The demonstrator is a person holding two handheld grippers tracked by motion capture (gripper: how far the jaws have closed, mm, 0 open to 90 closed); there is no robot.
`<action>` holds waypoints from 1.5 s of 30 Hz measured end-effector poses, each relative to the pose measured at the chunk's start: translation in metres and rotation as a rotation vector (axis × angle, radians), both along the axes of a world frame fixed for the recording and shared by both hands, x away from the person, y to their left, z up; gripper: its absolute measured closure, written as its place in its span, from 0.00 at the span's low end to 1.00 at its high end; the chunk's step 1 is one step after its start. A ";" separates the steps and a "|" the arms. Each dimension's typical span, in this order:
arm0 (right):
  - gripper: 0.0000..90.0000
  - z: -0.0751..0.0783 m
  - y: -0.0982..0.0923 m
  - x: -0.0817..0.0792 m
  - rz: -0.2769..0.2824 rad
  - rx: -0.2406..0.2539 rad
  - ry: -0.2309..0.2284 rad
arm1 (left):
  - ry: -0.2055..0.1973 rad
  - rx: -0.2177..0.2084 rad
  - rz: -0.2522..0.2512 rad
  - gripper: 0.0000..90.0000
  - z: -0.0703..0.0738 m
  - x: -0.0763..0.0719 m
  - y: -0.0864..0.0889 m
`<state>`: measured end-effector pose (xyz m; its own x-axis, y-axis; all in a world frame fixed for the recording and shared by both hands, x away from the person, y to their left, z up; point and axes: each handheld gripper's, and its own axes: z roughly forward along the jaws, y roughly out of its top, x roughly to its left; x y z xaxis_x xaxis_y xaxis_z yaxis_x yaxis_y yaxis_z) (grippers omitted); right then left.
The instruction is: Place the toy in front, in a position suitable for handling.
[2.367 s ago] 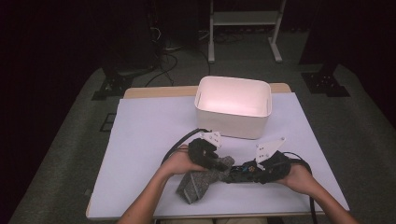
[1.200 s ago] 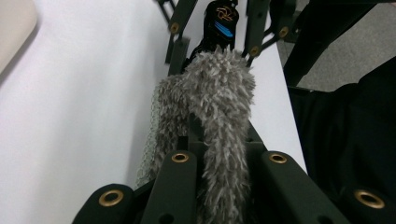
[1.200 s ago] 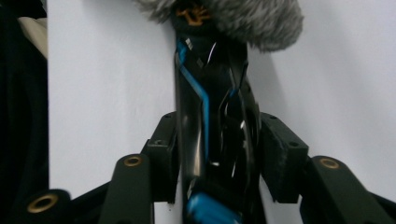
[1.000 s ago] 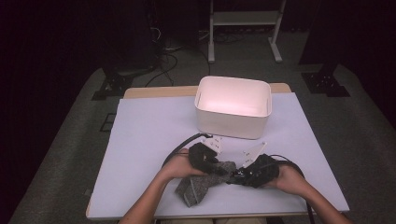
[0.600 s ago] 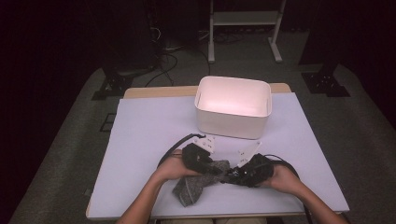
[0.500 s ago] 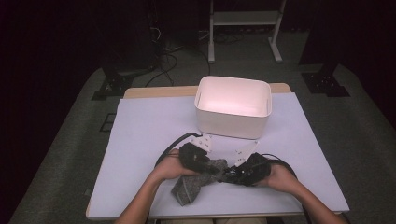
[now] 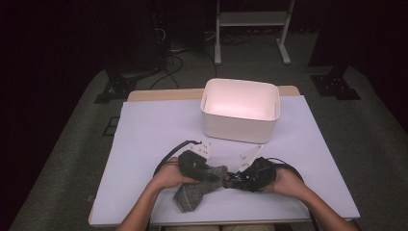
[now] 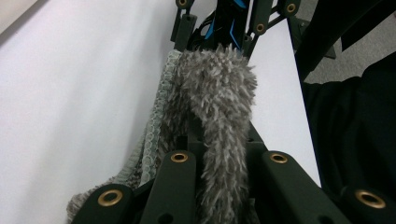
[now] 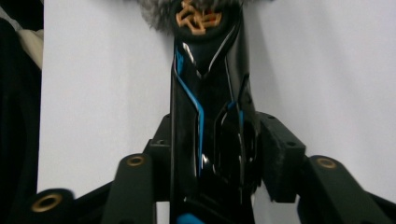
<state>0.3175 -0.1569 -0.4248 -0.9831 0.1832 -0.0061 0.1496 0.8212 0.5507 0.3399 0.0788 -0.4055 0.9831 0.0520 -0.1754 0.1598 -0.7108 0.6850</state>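
While both grippers are meeting low in the frame | left gripper (image 7: 211, 175) is clamping a grey sock (image 7: 197, 187) | right gripper (image 7: 235, 180) is touching it, grip unclear | sock is lying outside the bin (image 7: 239, 126), upper centre.

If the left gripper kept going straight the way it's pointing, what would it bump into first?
Most likely the right gripper. The left gripper, shut on the fuzzy grey sock, points along the sock toward the right gripper's jaws at its far end. They look very close, though depth is hard to judge.
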 end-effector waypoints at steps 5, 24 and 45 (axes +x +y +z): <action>0.56 0.007 0.012 0.000 0.005 -0.027 -0.014 | 0.005 0.003 -0.002 0.90 -0.001 0.000 -0.001; 0.62 0.014 0.040 0.010 0.042 0.100 -0.005 | -0.042 -0.051 0.057 0.91 0.029 -0.002 0.034; 0.62 0.022 0.029 0.004 0.068 0.213 -0.041 | -0.065 -0.054 0.030 0.91 0.048 -0.004 0.029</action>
<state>0.3210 -0.1281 -0.4031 -0.9930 0.1176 -0.0145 0.0716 0.6934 0.7170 0.3358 0.1077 -0.3574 0.9906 0.0739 -0.1149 0.1347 -0.6682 0.7317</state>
